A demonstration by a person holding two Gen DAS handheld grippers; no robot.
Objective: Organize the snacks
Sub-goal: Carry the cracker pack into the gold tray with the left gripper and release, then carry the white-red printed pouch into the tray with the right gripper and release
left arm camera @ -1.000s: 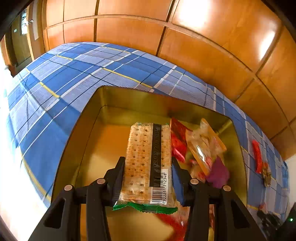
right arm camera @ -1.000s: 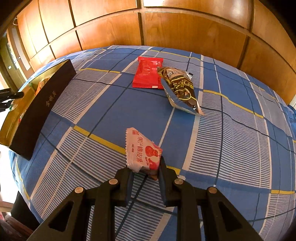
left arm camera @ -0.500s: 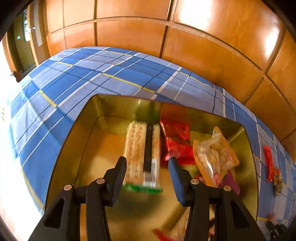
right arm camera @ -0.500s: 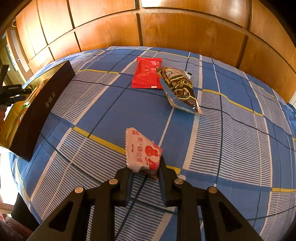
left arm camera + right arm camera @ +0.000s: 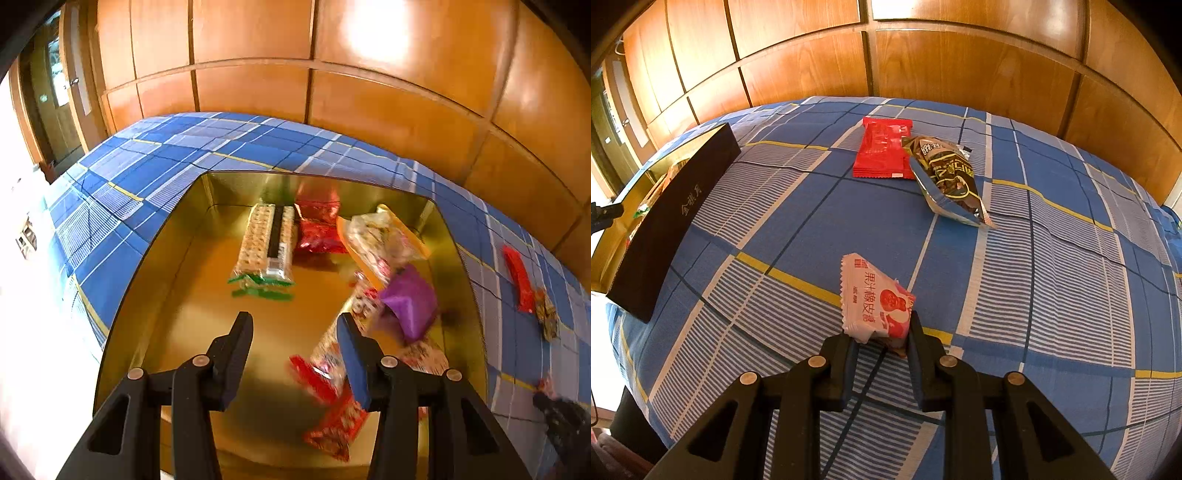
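Note:
A gold-lined box point(image 5: 170, 266) lies on the blue checked cloth. Inside, a cracker pack point(image 5: 266, 246) rests near the far wall beside a red packet point(image 5: 318, 230), a clear orange-edged bag point(image 5: 384, 242), a purple pouch point(image 5: 410, 306) and more red wrappers. My left gripper point(image 5: 293, 326) hovers open over the box with nothing between its fingers. In the right wrist view my right gripper point(image 5: 879, 338) is shut on a white and red candy packet point(image 5: 871, 295), just above the cloth. The box's dark outer wall point(image 5: 670, 221) shows at the left.
A flat red packet point(image 5: 884, 147) and a dark brown snack bag point(image 5: 947, 177) lie together on the cloth point(image 5: 1052, 295) beyond the right gripper. Wooden wall panels stand behind the bed. The bed's edge drops off at the left.
The left gripper let go of the cracker pack, which now lies in the box, and drew back from it. The right gripper stayed still with its packet.

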